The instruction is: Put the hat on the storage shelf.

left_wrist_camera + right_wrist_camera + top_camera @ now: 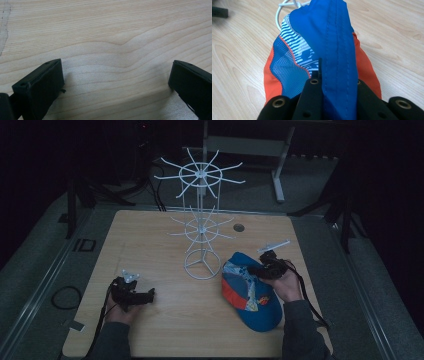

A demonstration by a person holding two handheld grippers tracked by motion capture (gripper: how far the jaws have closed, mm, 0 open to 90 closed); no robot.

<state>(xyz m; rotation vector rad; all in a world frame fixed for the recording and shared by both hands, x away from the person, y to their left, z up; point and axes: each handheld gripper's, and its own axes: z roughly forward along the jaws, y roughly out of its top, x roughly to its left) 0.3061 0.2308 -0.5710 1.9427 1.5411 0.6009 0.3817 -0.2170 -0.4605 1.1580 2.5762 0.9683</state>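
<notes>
while the right gripper (337, 85) is clamped on a blue fold of the cap (250, 292), the fabric runs straight out ahead of its jaws and the rest of the cap rests on the table (165, 320), a hold that would probably let the cap be lifted toward the rack (202, 220). the rack's ring base lies just beyond the cap's far end; the left gripper (150, 295) waits well apart to the side, jaws spread wide over bare wood, presumably parked clear.
</notes>
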